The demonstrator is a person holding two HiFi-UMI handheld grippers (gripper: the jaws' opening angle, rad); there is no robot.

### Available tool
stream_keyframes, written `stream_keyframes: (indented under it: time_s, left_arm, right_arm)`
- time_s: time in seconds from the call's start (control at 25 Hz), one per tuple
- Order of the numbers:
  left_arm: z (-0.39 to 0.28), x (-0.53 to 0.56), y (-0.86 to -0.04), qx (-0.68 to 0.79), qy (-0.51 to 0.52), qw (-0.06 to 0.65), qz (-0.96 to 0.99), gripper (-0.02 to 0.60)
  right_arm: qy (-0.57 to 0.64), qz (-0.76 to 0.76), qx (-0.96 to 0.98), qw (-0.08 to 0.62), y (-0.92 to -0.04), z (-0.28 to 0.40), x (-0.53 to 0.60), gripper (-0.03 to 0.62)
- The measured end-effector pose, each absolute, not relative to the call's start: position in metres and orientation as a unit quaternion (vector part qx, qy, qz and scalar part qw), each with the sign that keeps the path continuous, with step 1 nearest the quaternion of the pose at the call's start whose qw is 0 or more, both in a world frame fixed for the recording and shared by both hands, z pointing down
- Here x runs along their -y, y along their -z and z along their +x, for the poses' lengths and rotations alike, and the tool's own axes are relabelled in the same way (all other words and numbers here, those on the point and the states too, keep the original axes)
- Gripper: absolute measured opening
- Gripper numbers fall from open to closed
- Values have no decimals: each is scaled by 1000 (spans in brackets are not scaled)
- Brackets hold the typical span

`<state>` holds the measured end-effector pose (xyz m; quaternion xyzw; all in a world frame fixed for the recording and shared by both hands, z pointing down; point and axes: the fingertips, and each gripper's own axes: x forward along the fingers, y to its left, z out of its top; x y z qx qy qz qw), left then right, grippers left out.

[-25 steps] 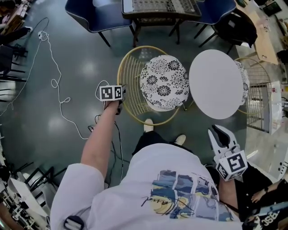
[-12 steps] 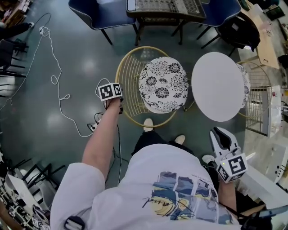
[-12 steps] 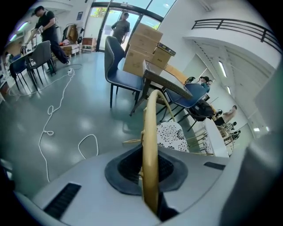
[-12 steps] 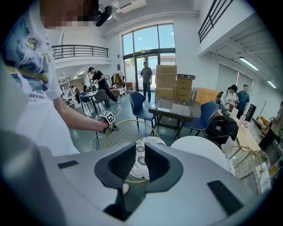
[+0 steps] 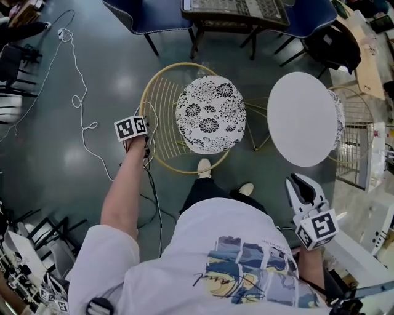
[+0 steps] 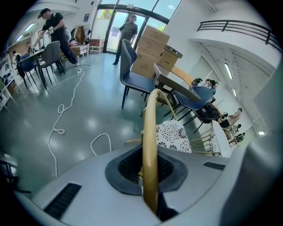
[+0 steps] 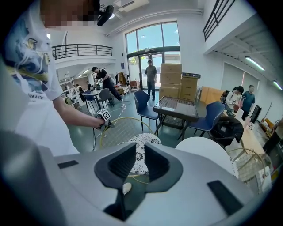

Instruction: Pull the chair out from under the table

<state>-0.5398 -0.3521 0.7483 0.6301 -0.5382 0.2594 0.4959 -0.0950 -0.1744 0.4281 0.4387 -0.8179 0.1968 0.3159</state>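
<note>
**Head view, near to far.** Nearest the body, the right gripper (image 5: 298,181) is held released, its jaws parted with nothing between them. Farther out, the left gripper (image 5: 146,144) is seen with jaws closing tight on the backrest rim (image 6: 149,132) of the chair (image 5: 210,114), the gold bar pinched between the pads. The chair is set left of the round white table (image 5: 301,120), its patterned seat clear of the top. A blue chair (image 5: 154,13) is seen beyond.

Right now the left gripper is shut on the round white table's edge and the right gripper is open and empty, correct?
No. The left gripper is shut on the gold wire chair's rim, not the round white table, as the left gripper view shows. The right gripper is open and empty.
</note>
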Motion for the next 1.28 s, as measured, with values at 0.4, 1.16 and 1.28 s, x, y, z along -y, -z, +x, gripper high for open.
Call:
stream_keyframes:
  time_s: [0.4, 1.16, 1.28]
  left_arm:
    - [-622, 339, -746, 548, -268, 492, 621, 15]
    - [-644, 323, -663, 648, -309, 344, 605, 114]
    - [-632, 308, -616, 668, -295, 299, 615, 114]
  right_arm:
    - [-203, 406, 828, 329, -435, -124, 175, 54]
    - [-179, 370, 863, 296, -433, -108, 168, 54]
    - [-168, 364, 871, 284, -428, -98, 161, 54]
